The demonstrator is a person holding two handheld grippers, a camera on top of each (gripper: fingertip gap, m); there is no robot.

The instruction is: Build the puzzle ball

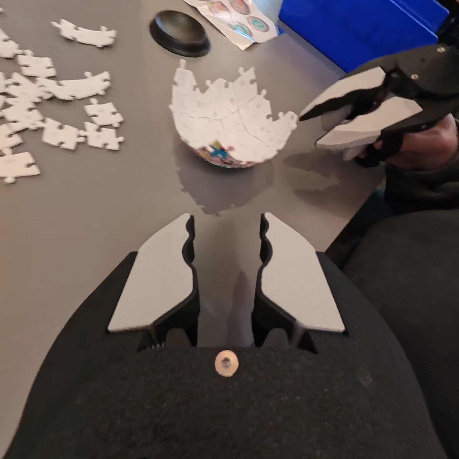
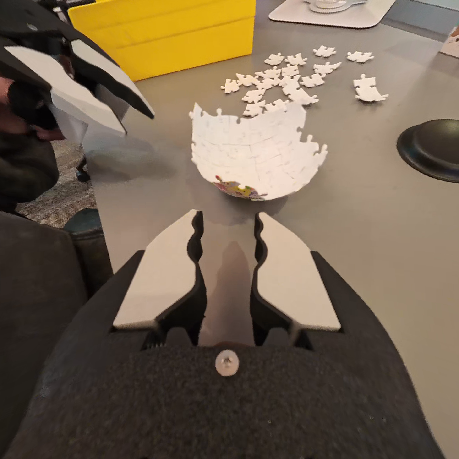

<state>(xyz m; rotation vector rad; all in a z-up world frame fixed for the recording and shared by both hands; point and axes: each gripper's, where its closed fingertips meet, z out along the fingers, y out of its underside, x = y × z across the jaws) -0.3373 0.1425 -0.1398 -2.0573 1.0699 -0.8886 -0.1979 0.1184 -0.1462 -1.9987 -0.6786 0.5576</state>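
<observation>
A half-built puzzle ball (image 1: 231,124) sits on the grey table as an open bowl, white inside, colourful outside at its base; it also shows in the right wrist view (image 2: 255,156). Several loose white puzzle pieces (image 1: 62,99) lie to its left, seen beyond it in the right wrist view (image 2: 285,79). My left gripper (image 1: 226,218) is open and empty, a little short of the ball. My right gripper (image 2: 227,217) is open and empty, also short of the ball. Each gripper shows in the other's view: the right (image 1: 310,129) beside the ball's right rim, the left (image 2: 139,124) at upper left.
A black round stand (image 1: 180,33) lies behind the ball, at the right in the right wrist view (image 2: 432,151). A sticker sheet (image 1: 233,22) and a blue box (image 1: 357,29) lie at the back. A yellow box (image 2: 173,37) and a white tray (image 2: 330,12) stand far off. The table edge (image 1: 347,228) runs at right.
</observation>
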